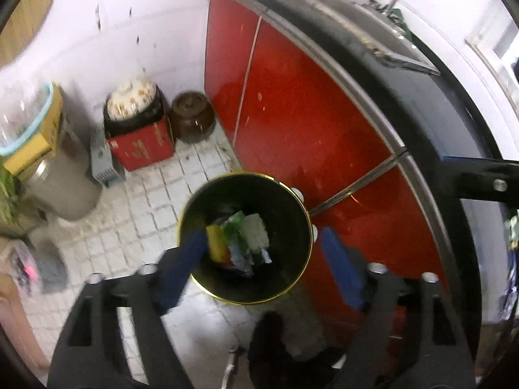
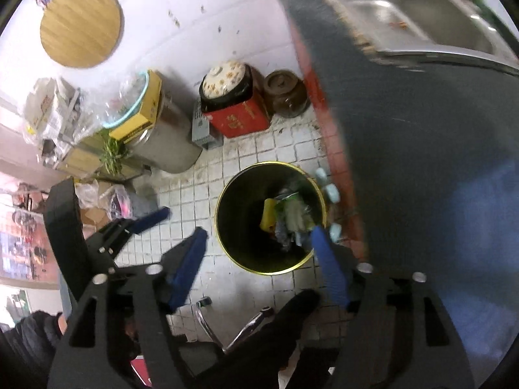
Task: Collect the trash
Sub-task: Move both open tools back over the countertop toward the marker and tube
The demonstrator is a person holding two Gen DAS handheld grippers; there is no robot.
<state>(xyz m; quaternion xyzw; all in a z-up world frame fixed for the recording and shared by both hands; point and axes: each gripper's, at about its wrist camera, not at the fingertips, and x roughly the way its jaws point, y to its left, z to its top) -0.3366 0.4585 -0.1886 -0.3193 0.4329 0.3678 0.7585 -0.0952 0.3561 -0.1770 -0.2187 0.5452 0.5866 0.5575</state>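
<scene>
While both grippers hang over the floor, the left gripper [image 1: 264, 240] has its blue pads spread wide with nothing pinched between them, and it points steeply down at the trash bin [image 1: 292, 214]. That bin is a round black can with a gold rim, standing on the white tiled floor [image 1: 136, 214] just beside the red cabinet doors [image 1: 308, 123], which sit at its 3 o'clock in the left wrist view. Down at the bottom of the bin there's a pile of trash [image 1: 241, 240]: a yellow piece at 9 o'clock, green and white wrappers in the middle, some crumpled silvery stuff at 6.

The right gripper [image 2: 259, 249] is spread wide too, jaws empty. In its view the bin sits between the fingertips and a bit past them, the right pad [image 2: 329, 265] overlapping the rim at about 4 o'clock. Across the floor at 9 o'clock the other gripper pokes in, also gaping.

Back in the corner at 12 o'clock from the bin there's a red box [image 2: 236, 116] with a lidded floral pot [image 2: 225, 79] on top, and a brown crock [image 2: 285, 94] just beside it. A grey cylinder container [image 2: 168, 142] stands at 10 o'clock. The countertop with a steel sink [image 2: 405, 22] runs up top right. A dark shoe [image 2: 275, 324] shows at the bottom edge, kinda blurry.
</scene>
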